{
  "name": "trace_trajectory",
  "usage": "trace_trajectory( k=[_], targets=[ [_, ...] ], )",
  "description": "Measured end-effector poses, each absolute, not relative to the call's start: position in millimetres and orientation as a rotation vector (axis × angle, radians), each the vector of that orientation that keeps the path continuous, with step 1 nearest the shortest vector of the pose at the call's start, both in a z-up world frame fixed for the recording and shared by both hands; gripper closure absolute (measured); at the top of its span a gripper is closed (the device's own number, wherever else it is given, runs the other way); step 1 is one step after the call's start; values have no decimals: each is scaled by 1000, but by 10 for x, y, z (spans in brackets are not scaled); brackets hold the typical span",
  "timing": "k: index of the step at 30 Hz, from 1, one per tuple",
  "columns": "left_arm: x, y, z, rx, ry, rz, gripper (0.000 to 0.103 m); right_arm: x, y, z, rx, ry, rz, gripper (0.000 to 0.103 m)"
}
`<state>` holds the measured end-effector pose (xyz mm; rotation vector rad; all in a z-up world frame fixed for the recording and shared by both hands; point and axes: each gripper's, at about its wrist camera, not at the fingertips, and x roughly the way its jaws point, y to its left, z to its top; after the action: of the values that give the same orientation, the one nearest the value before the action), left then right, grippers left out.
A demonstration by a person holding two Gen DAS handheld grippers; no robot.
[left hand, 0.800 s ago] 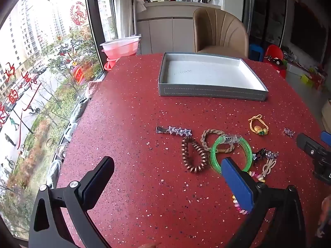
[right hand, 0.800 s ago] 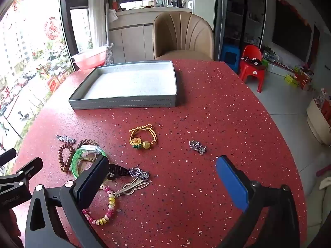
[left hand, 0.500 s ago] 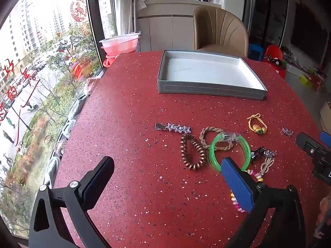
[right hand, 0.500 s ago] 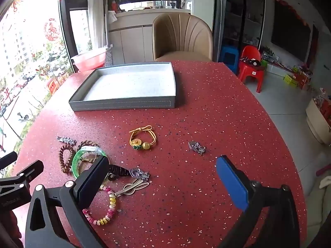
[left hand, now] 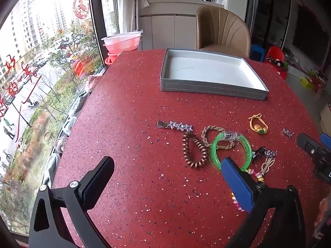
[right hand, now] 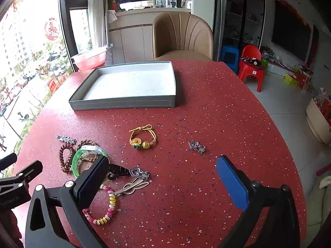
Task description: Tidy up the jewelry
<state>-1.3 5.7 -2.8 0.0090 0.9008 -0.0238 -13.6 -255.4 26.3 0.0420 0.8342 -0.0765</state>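
Note:
A grey tray (left hand: 213,90) (right hand: 124,103) stands empty at the far side of the red table. Jewelry lies loose nearer me: a star hair clip (left hand: 175,125), a brown coil tie (left hand: 193,150), a braided loop (left hand: 213,133), a green bangle (left hand: 229,150) (right hand: 82,159), a yellow cord bracelet (left hand: 258,125) (right hand: 142,137), a silver charm (right hand: 196,146) and a pastel bead bracelet (right hand: 107,208). My left gripper (left hand: 165,177) is open and empty above the table, left of the pile. My right gripper (right hand: 163,173) is open and empty above the table near the beads.
A tan chair (right hand: 182,39) stands behind the table. Pink basins (left hand: 122,41) sit at the window on the left. A red child's chair (right hand: 251,62) and clutter lie on the floor to the right. The table edge curves away on the right (right hand: 289,144).
Both grippers have drifted slightly; the views shift a little. No jewelry has moved and both grippers stay open.

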Motion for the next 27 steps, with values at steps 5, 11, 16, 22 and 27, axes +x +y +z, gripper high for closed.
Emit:
trace_trajectory(
  k=[5,11,16,22,27],
  targets=[
    [-15,55,-32,9,900,-24,0,-133,-2554,262,42,835,-76,0],
    [-11,57,-28,10,900,-23,0,-128,-2545,268,38,833,-77,0],
    [-1,47,-24,10,900,-23,0,-131,-2543,266,36,832,-76,0],
    [-2,27,-17,11,896,-23,0,-141,-2540,266,37,829,-75,0],
    [-10,28,-12,11,890,-20,0,-135,-2538,269,36,827,-74,0]
  ],
)
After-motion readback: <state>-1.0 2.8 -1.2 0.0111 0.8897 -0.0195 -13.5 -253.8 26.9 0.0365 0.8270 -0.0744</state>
